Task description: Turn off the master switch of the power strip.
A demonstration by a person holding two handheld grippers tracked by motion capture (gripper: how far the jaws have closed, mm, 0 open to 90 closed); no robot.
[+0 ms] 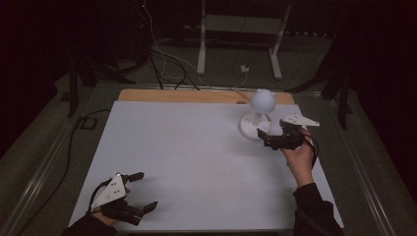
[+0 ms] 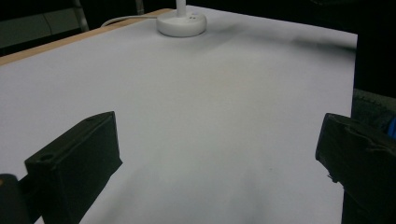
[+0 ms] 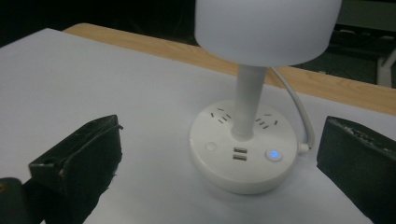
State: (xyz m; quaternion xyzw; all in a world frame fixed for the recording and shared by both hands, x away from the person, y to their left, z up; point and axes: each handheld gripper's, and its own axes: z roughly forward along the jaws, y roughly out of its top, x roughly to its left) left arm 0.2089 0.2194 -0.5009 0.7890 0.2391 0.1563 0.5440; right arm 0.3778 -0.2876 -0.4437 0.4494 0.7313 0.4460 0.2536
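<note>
A small white desk lamp [image 1: 260,102] with a round head stands on a round base [image 1: 254,127] at the table's far right. In the right gripper view the base [image 3: 243,154] shows power sockets, two USB ports, a round button [image 3: 210,146] and a blue-lit button [image 3: 273,154]. My right gripper [image 1: 263,138] is open, just in front of the base, not touching it. My left gripper [image 1: 145,191] rests open near the table's front left corner with nothing between its fingers. In the left gripper view the lamp base [image 2: 181,23] lies far off.
The white table top [image 1: 196,157] has a wooden strip [image 1: 172,95] along its far edge. The lamp's white cord [image 3: 294,100] runs off behind the base. A white metal stand [image 1: 241,34] and loose cables [image 1: 162,59] lie on the dark floor beyond.
</note>
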